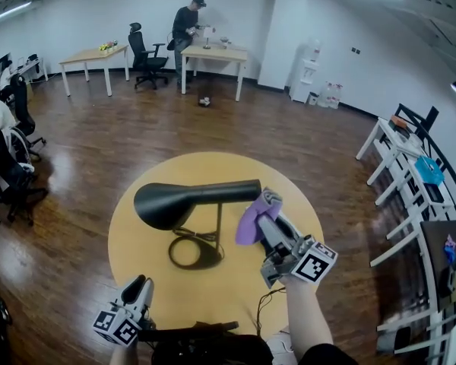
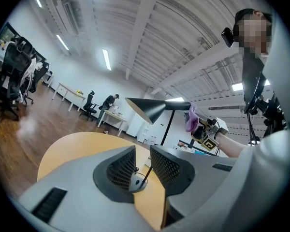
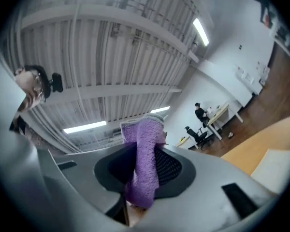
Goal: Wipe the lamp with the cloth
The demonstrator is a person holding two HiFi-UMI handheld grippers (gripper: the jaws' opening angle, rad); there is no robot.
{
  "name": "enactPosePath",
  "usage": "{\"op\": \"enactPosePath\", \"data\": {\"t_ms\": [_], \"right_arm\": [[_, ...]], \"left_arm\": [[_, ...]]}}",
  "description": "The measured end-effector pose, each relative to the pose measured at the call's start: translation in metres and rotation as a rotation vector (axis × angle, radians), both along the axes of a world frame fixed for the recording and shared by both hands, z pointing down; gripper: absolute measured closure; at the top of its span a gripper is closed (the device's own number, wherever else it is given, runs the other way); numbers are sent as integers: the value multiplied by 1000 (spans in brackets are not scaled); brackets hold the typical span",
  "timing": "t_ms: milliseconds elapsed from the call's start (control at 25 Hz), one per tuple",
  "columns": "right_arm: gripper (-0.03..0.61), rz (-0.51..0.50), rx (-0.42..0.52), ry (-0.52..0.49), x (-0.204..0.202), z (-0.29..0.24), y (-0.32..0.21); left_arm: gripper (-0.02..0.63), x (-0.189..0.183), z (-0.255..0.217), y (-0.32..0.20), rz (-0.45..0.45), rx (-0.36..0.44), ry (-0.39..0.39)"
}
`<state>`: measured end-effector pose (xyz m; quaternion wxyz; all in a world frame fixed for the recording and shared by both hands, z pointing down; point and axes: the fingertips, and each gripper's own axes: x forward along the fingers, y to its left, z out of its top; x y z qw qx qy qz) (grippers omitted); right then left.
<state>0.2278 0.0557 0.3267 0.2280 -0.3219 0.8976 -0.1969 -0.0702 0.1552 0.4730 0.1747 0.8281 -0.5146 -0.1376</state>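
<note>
1. Lamp [image 1: 184, 198]: black, standing on its ring base near the middle of a round yellow table [image 1: 228, 299]. The cone shade points to the left in the head view, and the straight arm runs level to the right.
2. Cloth [image 1: 251, 220]: purple and fluffy, right at the free end of the lamp's arm. It is against it or just beside it; I cannot tell which.
3. Right gripper [image 1: 269, 206]: its jaws are clamped on the cloth, and a folded strip stands up between the pads in its own view [image 3: 144, 164]. The gripper sits just right of the lamp's stem, raised off the tabletop.
4. Left gripper [image 1: 140, 286]: low at the near edge of the table, well apart from the lamp. Its jaws show only a narrow gap with nothing between them. The lamp's base shows through the gap in its own view [image 2: 142, 162].
5. Around: dark wooden floor [image 1: 91, 150]. Against the far wall a person [image 1: 186, 26] stands at a desk [image 1: 214, 54], with an office chair [image 1: 146, 56] beside it. White shelving [image 1: 407, 175] runs along the right.
</note>
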Motion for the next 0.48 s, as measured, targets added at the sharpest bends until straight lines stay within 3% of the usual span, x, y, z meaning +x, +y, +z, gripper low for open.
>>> {"op": "enactPosePath", "data": {"t_ms": [160, 280, 400, 480], "right_arm": [[480, 164, 234, 128, 19, -54, 23], [480, 239, 389, 247, 5, -90, 36], [480, 377, 402, 464, -12, -82, 17], [480, 440, 395, 525, -18, -67, 9]], "left_arm": [[528, 2, 2, 3, 0, -5, 1], [528, -4, 8, 3, -9, -15, 4], [528, -7, 10, 1, -21, -12, 11], [528, -6, 10, 2, -20, -8, 16]]}}
